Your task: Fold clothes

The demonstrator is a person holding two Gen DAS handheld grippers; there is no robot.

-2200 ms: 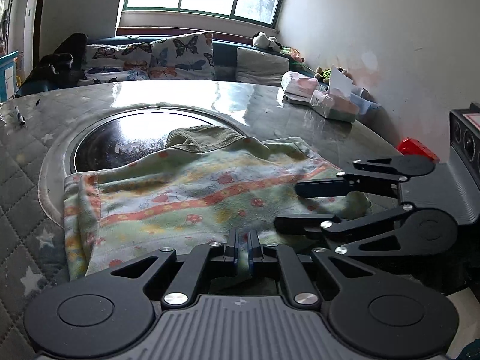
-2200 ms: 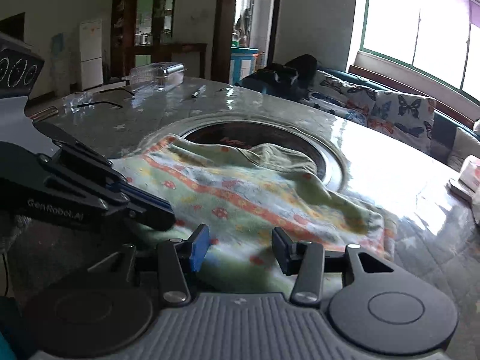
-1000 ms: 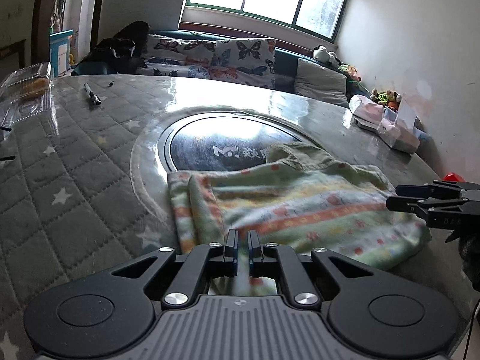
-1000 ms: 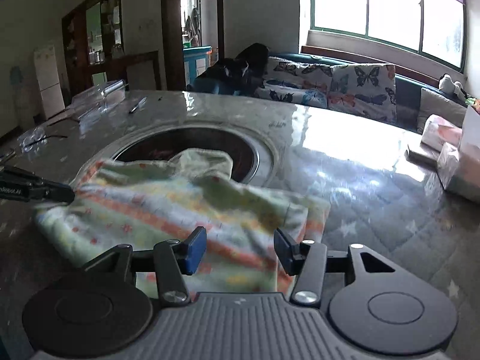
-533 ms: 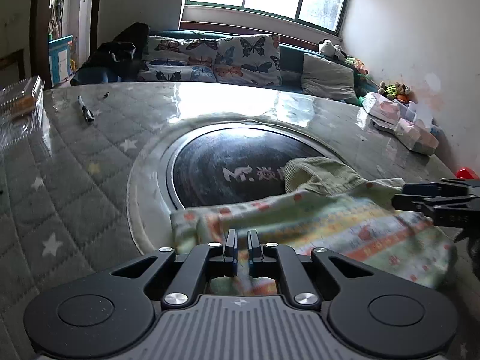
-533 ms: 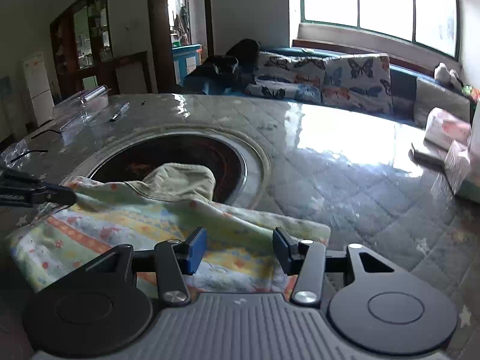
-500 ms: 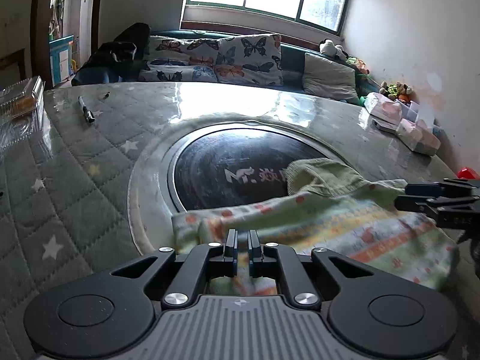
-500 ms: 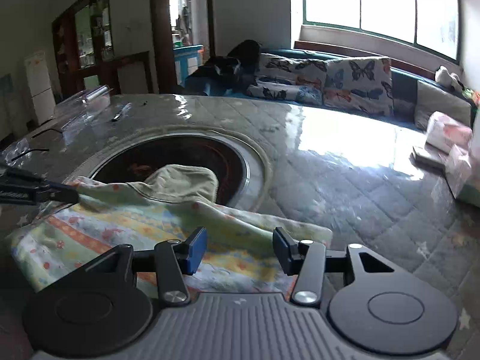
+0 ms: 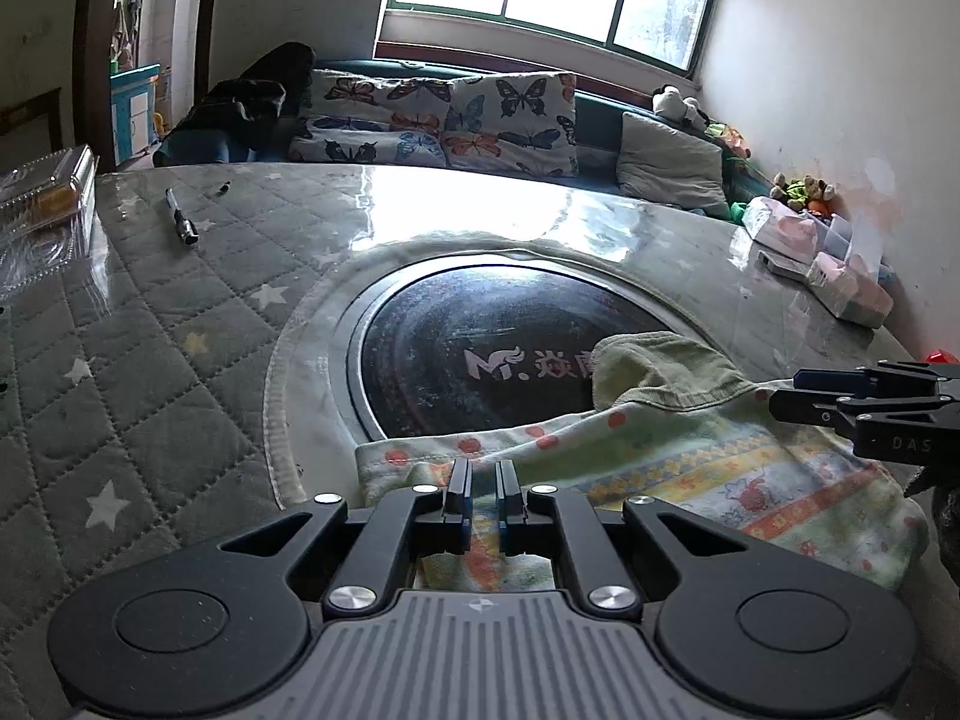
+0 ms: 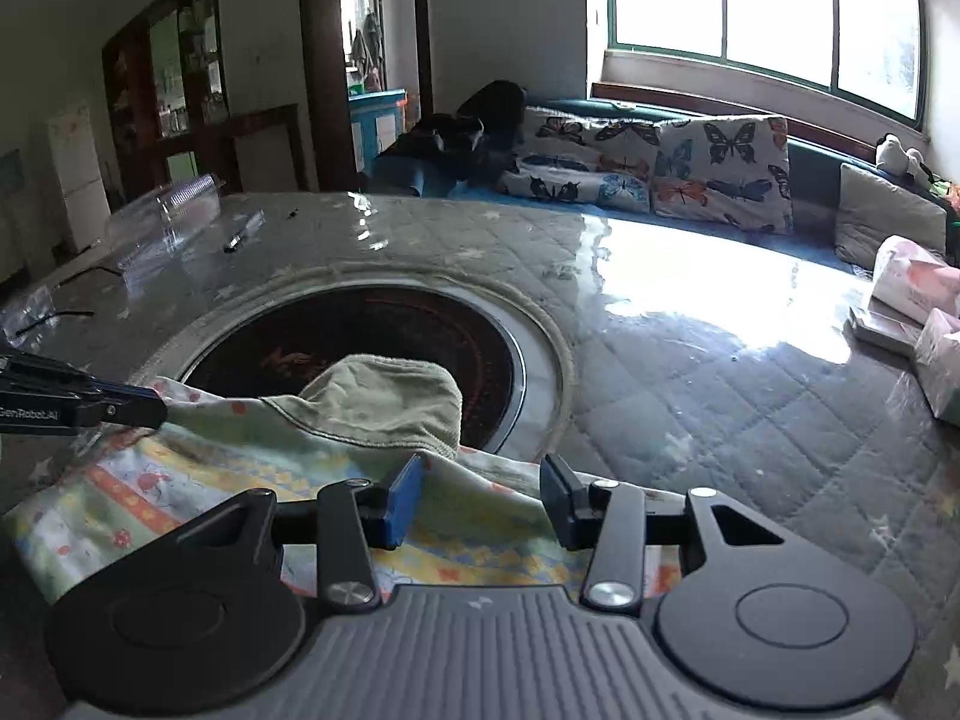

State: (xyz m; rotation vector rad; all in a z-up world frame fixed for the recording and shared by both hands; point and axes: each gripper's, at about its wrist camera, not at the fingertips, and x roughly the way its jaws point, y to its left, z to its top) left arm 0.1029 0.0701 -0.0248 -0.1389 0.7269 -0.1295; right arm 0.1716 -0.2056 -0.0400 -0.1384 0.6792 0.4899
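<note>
A small green patterned garment [image 9: 690, 474] with an olive collar [image 9: 654, 369] lies on the quilted table, partly over the dark round hotplate [image 9: 480, 348]. My left gripper [image 9: 483, 501] is shut on the garment's near left edge. My right gripper [image 10: 480, 498] is open, its fingers on either side of the garment's edge [image 10: 474, 468], beside the olive collar [image 10: 384, 396]. Each gripper shows in the other's view, the right one at the far right [image 9: 840, 402] and the left one at the far left [image 10: 120, 405].
A pen-like tool [image 9: 180, 219] and a clear plastic box [image 9: 48, 192] lie at the table's far left. Tissue packs [image 9: 840, 282] sit at the right edge near the wall. A sofa with butterfly cushions [image 9: 450, 120] runs behind the table.
Both grippers have drawn the garment toward the near table edge, baring more of the hotplate. The left gripper stays shut on the cloth and the right stays open.
</note>
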